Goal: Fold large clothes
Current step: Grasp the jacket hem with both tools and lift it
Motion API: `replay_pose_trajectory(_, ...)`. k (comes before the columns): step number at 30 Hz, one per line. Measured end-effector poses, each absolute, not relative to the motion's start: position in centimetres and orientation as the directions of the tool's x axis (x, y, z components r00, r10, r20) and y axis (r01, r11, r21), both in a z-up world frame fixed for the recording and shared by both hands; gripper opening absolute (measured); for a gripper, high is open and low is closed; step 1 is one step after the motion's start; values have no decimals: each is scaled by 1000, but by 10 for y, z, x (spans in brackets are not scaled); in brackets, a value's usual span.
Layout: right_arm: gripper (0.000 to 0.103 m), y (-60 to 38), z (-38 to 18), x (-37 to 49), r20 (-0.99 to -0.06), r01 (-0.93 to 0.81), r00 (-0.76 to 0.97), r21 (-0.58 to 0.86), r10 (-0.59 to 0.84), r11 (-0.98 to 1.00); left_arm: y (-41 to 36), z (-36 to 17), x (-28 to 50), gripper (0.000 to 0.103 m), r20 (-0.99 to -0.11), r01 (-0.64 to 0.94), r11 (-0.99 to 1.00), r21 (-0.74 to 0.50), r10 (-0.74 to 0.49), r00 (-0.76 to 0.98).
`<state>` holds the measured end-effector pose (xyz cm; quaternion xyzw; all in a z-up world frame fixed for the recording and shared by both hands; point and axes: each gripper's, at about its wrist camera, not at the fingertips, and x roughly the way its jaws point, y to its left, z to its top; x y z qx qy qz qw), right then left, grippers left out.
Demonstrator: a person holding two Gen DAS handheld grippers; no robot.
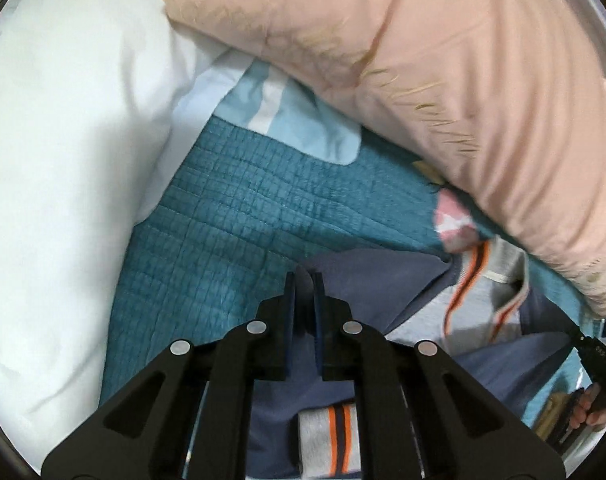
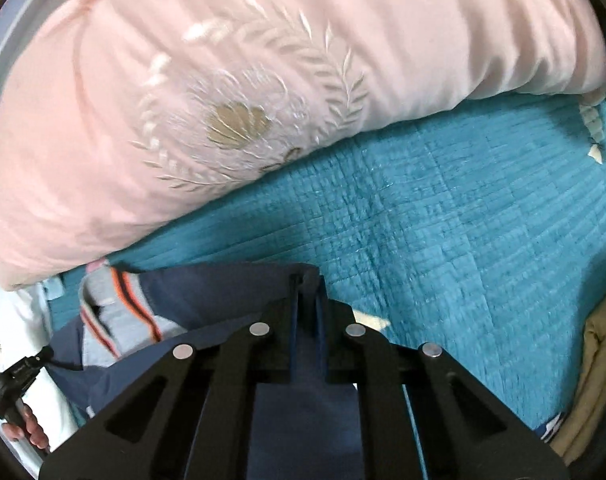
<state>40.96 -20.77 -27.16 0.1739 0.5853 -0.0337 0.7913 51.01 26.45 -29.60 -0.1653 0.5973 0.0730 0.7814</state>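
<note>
Both tools are clamped on the navy garment: left tool (image 1: 305,280), right tool (image 2: 307,276) pinching its 12 o'clock edge. Folding's barely started, garment (image 1: 363,280) still bunched on the bed (image 2: 443,220).

The navy garment (image 1: 367,280) runs under the left tool (image 1: 304,280) and off the near edge, so its full shape is hidden. The pink quilt (image 2: 263,60) covers the far part of the teal bedspread (image 2: 463,220). A tan cloth (image 2: 599,368) is cut off at right.
</note>
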Motion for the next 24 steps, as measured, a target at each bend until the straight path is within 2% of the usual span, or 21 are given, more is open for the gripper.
replay_pose_trajectory(7,6,-220,-224,380,-910,217,386,251,153,943,255,-241,464,7,-932,-264,943,-202,-103,347)
replay_pose_trajectory(12,6,-212,-191,326,-876,175,451,274,171,946,255,-202,414,7,-907,-218,952,-215,-112,406)
replay_pose_trajectory(18,7,-216,-161,245,-849,118,491,284,193,951,253,-180,334,7,-874,-145,962,-232,-140,465)
replay_pose_trajectory(24,7,-216,-161,168,-861,62,471,248,191,967,251,-193,259,7,-877,-96,972,-212,-146,457)
